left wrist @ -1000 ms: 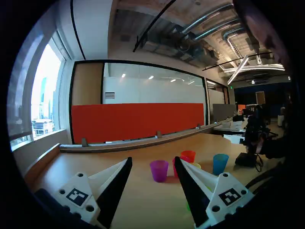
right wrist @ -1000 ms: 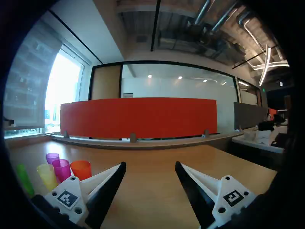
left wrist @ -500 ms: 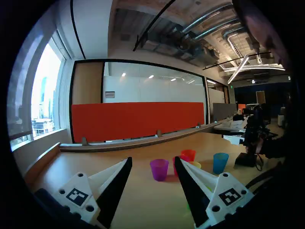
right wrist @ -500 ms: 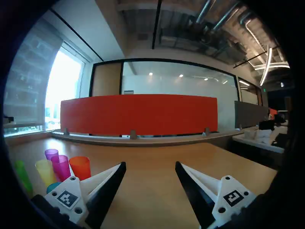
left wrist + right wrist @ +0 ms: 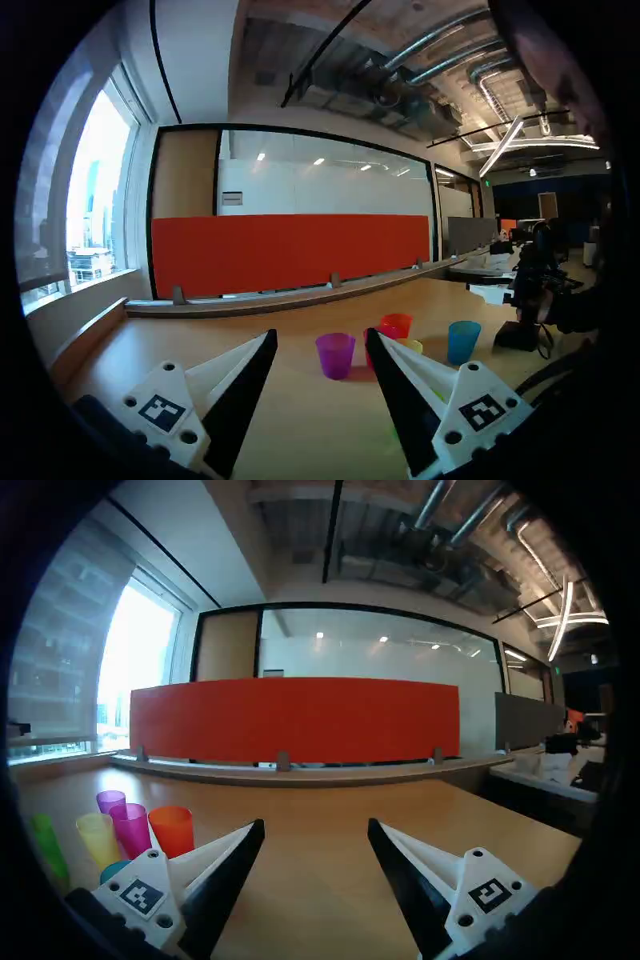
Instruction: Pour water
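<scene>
Left gripper view, L to R: bright window (image 5: 92, 232) at far L, orange panel (image 5: 288, 254) along the back edge of the table (image 5: 304, 424). My left gripper (image 5: 321, 333) sits low over the tabletop w/ jaws spread wide, gripping nothing. The cups stand ahead of it in a tight bunch. The purple cup (image 5: 334, 357) is framed in the gap btwn the 2 fingers, and the pink cup (image 5: 384, 330) is half hidden behind the R finger. The orange cup (image 5: 396, 322) is just behind that, the yellow cup (image 5: 410, 346) beside it, and the blue cup (image 5: 463, 342) a little apart to the R. Some dark gear (image 5: 528, 308) w/ a cable sits at far R. Right gripper view, L to R: green cup (image 5: 50, 850), yellow cup (image 5: 98, 840), purple cup (image 5: 110, 801) at the back, pink cup (image 5: 132, 830), orange cup (image 5: 172, 830). The blue cup (image 5: 116, 872) shows as just a rim above the L finger's marker plate. My right gripper (image 5: 316, 824) points at the table to the R of the bunch, jaws also wide apart, holding nothing. Can't tell if any cup has water in it.
</scene>
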